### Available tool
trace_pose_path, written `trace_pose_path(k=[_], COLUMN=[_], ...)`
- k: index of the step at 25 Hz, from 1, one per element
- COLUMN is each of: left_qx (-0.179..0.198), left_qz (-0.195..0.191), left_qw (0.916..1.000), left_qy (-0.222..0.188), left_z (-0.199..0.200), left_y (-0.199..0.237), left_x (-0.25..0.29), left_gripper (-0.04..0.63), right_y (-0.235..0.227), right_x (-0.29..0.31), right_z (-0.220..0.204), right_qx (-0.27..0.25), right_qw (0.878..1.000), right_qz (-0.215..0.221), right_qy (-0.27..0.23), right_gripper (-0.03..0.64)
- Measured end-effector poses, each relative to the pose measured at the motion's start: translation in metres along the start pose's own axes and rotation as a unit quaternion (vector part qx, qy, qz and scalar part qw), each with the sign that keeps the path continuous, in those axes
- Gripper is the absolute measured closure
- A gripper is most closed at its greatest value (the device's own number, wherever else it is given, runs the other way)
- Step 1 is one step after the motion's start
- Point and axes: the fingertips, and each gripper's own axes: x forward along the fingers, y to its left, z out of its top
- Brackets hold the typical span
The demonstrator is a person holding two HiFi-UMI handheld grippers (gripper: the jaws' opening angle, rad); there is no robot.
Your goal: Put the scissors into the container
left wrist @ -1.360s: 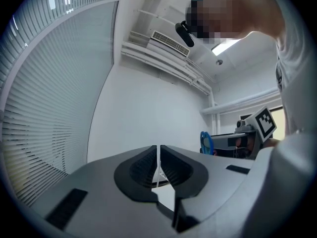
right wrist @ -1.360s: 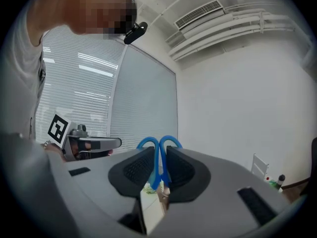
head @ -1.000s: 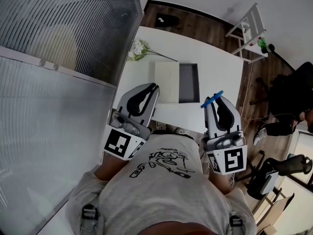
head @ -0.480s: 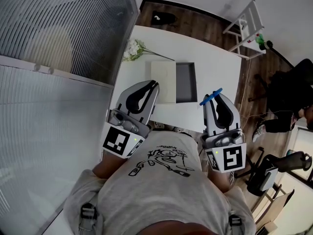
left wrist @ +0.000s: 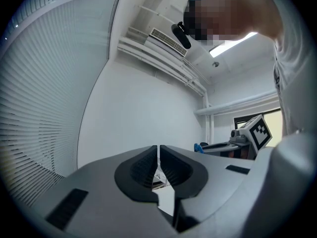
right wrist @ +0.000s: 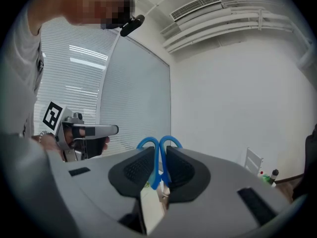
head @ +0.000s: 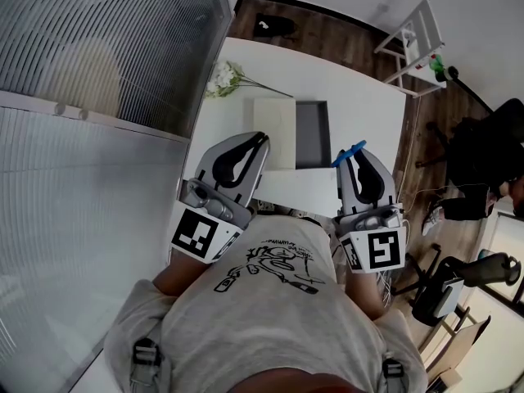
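ahead of the left claw (head: 261, 141), a white table (head: 360, 109) on dark wood floor (head: 327, 35); slatted blinds (head: 82, 39) to its left, white rack (head: 413, 43) far right.

Container (head: 312, 134) on bench (head: 364, 105); flowers (head: 222, 79) left of container, farther back; scissors (head: 350, 151) in right gripper (head: 354, 157), by container's near right corner.

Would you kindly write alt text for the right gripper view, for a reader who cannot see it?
The right gripper is shut on blue-handled scissors, whose two handle loops stick up above its dark fingers. Beyond, the left gripper is held before white window blinds.
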Motion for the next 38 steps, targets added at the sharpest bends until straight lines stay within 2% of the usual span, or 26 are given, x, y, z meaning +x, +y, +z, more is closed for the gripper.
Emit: trace_pose_path(k=[17, 38], left_qx=[-0.001, -0.008], left_qz=[-0.005, -0.005], left_qw=[1.0, 1.0], left_qy=[0.0, 0.0], left_z=[-0.002, -0.008], left_y=[0.003, 0.006], left_x=[-0.008, -0.017], left_gripper=[0.565, 0.565], right_y=[-0.006, -0.015], right_x=[0.033, 0.082], right_z=[-0.074, -0.181], right_qx=[0.015, -0.015], right_qw=[0.998, 0.986], right_qz=[-0.008, -0.001], right_qy=[0.066, 0.165], right_gripper=[0.534, 0.534])
